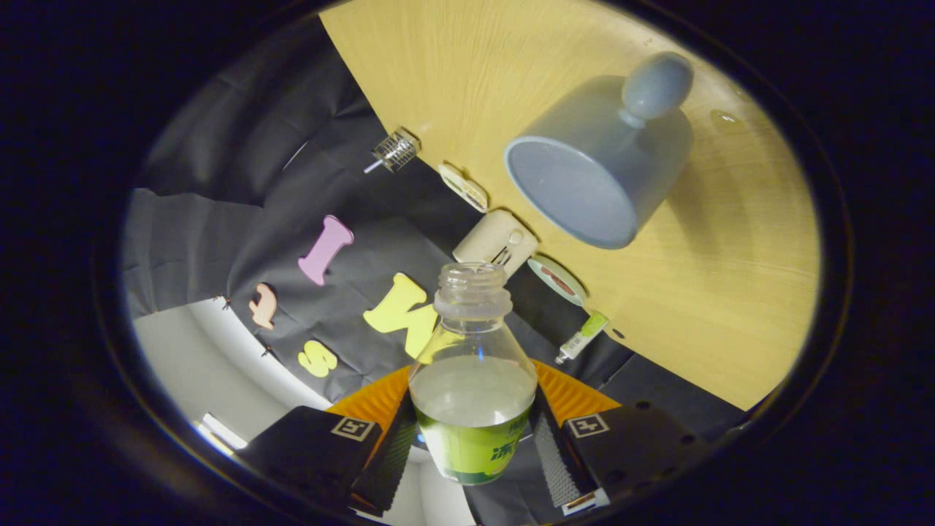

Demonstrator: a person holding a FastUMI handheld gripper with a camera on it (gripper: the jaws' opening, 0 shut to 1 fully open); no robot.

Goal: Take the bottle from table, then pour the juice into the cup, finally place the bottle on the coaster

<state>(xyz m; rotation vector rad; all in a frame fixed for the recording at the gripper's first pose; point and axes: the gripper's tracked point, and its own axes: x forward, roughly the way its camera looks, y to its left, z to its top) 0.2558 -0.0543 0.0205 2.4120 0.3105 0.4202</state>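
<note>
Dim, warm light overall; the bench [679,307] glows brightest, the cloth wall stays dark. Fisheye bending curves everything towards the rim. A pale glint sits on the bottle [473,380], clamped in the tongs [473,446]. Focus is fairly sharp.

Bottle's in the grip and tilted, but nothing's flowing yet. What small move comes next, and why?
Probably bring the open neck over the grey-blue mug before tipping further. The hand-held gripper is shut on the clear green-labelled plastic bottle, uncapped, its mouth short of the mug's rim; juice lies below the neck.
</note>
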